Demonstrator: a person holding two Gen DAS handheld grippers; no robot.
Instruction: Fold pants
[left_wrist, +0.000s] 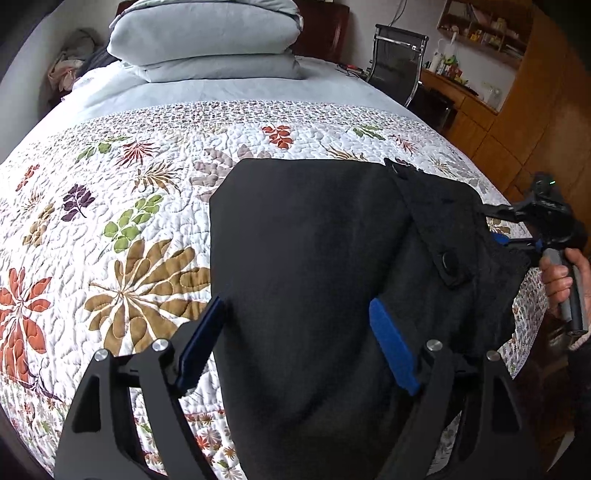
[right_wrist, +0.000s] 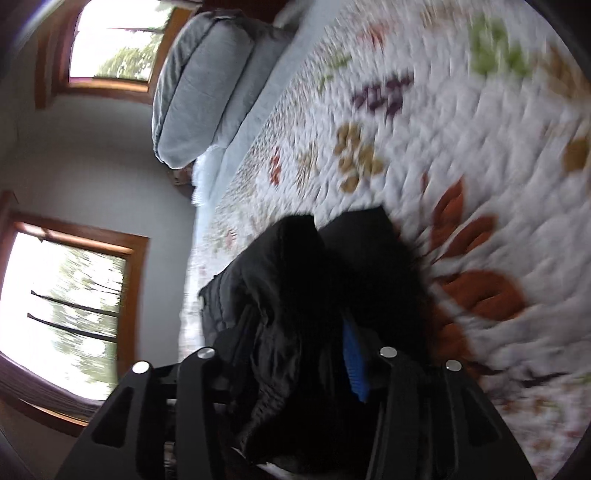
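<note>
Black pants (left_wrist: 314, 258) lie folded on the floral quilt (left_wrist: 110, 221), with the waistband and its button (left_wrist: 448, 263) at the right. My left gripper (left_wrist: 297, 332) is open and hovers over the pants' near left edge, its blue pads either side of the cloth. My right gripper (left_wrist: 498, 236) reaches in from the right and holds the waistband edge. In the right wrist view, blurred and rolled sideways, the right gripper (right_wrist: 314, 354) is shut on a bunch of black pants cloth (right_wrist: 295, 295); one blue pad (right_wrist: 354, 360) shows.
Grey pillows (left_wrist: 203, 40) are stacked at the head of the bed. A black chair (left_wrist: 399, 62) and a wooden desk with shelves (left_wrist: 472, 85) stand to the right of the bed. Windows (right_wrist: 74, 295) show in the right wrist view.
</note>
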